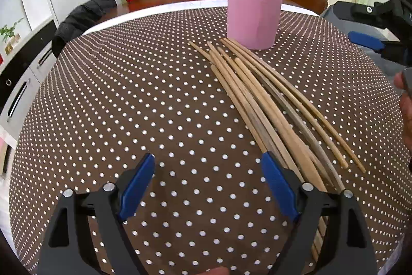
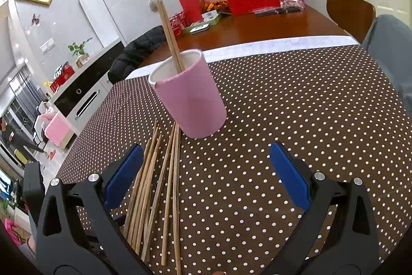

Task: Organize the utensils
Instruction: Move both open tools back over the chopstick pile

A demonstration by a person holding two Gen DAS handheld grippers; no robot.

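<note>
Hovering low over the dotted table, the left gripper sits at the bottom of its frame with both blue pads spread wide and nothing between them. Just beside its right-hand pad, running up toward the centre right of the frame, lies the loose pile of chopsticks, fanned out flat on the cloth, their far tips ending near the foot of the pink cup. Over on the right wrist view, the right gripper is just as wide open and just as empty, poised at the bottom of the frame with the same pile passing under its left pad. And there's the score so far: the pink cup stands upright in the middle of that view with what looks like a pair of standing chopsticks already poking out of it, leaning toward the upper left. So a start has been made, by my reckoning, but only a start. Most of the sticks, roughly ten, are on the table waiting, and neither gripper has hold of one yet. The bulk of the job looks to be ahead.
</note>
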